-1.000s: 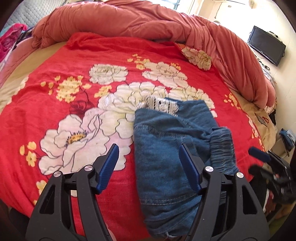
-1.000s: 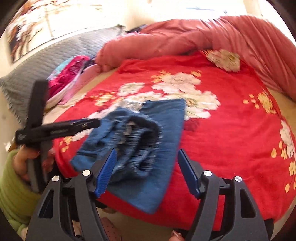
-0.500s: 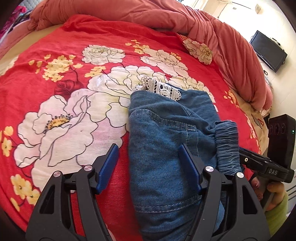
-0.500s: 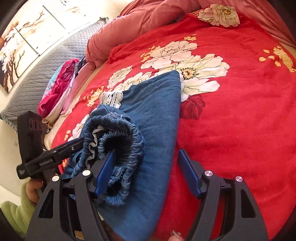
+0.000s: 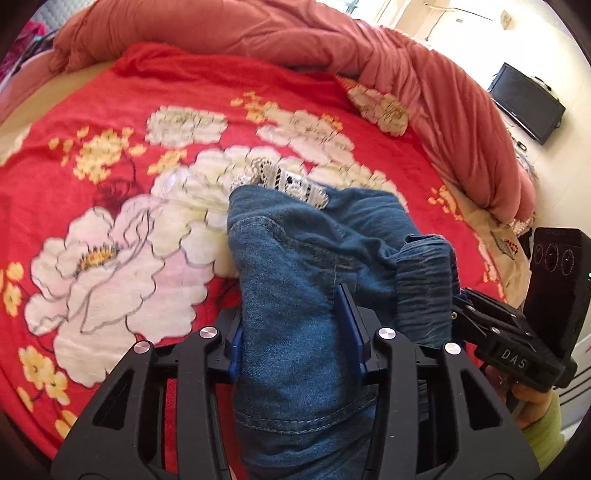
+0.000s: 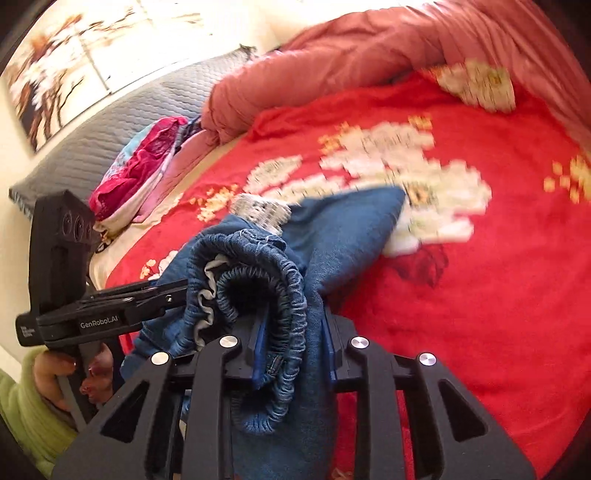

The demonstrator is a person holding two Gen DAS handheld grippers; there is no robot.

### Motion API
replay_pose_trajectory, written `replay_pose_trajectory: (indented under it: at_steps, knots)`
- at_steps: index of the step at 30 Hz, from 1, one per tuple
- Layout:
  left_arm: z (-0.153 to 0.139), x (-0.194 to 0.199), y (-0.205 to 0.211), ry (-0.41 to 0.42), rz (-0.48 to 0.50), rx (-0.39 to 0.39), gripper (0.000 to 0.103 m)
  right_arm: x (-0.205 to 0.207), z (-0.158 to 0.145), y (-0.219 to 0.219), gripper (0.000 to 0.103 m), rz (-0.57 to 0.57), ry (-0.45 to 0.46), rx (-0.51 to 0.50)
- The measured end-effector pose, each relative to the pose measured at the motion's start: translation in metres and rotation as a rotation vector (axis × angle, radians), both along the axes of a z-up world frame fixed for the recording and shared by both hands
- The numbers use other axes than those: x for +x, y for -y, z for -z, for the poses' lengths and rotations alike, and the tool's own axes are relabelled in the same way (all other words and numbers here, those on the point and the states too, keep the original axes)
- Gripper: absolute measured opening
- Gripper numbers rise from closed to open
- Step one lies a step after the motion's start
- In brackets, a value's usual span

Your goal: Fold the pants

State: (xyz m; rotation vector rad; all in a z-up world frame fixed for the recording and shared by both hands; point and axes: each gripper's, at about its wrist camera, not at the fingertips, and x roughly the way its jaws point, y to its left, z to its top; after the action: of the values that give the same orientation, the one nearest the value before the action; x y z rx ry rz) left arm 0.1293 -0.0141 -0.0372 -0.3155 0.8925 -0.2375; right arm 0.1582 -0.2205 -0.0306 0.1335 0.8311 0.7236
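Folded blue denim pants [image 5: 295, 266] with a white lace trim [image 5: 288, 181] lie near the front edge of a red flowered blanket [image 5: 110, 184]. My left gripper [image 5: 291, 332] is closing, its blue pads pressing a thick fold of denim on both sides. In the right wrist view my right gripper [image 6: 293, 343] is closing too, pinching the gathered elastic waistband [image 6: 258, 266] and the layer of the pants [image 6: 332, 229] beside it. The near end of the pants is raised off the blanket. Each gripper appears at the edge of the other's view, held by a hand in a green sleeve [image 6: 22, 417].
A rolled pink quilt [image 5: 258, 33] runs along the far and right sides of the bed. A pile of bright clothes [image 6: 147, 158] lies by the grey padded headboard [image 6: 110, 125]. A dark screen [image 5: 524, 103] hangs on the right wall.
Both pairs of jaws have closed from wide apart onto the pants. The right gripper has moved in to the waistband. The near end of the pants has bunched and lifted.
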Motion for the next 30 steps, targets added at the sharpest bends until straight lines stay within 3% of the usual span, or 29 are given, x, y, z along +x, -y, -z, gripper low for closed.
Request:
replay_pose_trajectory:
  at_steps: [10,21,28,30]
  knots:
    - [-0.034,0.042,0.001,0.080,-0.009,0.064,0.035,0.047,-0.035,-0.012,0.022,0.014,0.102,-0.018]
    - [-0.031,0.095,-0.002,0.083,-0.031,0.096,0.035,0.098,-0.035,-0.023,0.022,0.056,0.123,-0.056]
    - [-0.008,0.110,-0.005,0.033,-0.043,0.091,0.035,0.121,-0.002,-0.018,0.023,0.112,0.005,-0.087]
    - [-0.002,0.110,-0.007,0.021,-0.047,0.096,0.035,0.125,0.011,-0.012,0.029,0.147,-0.049,-0.097]
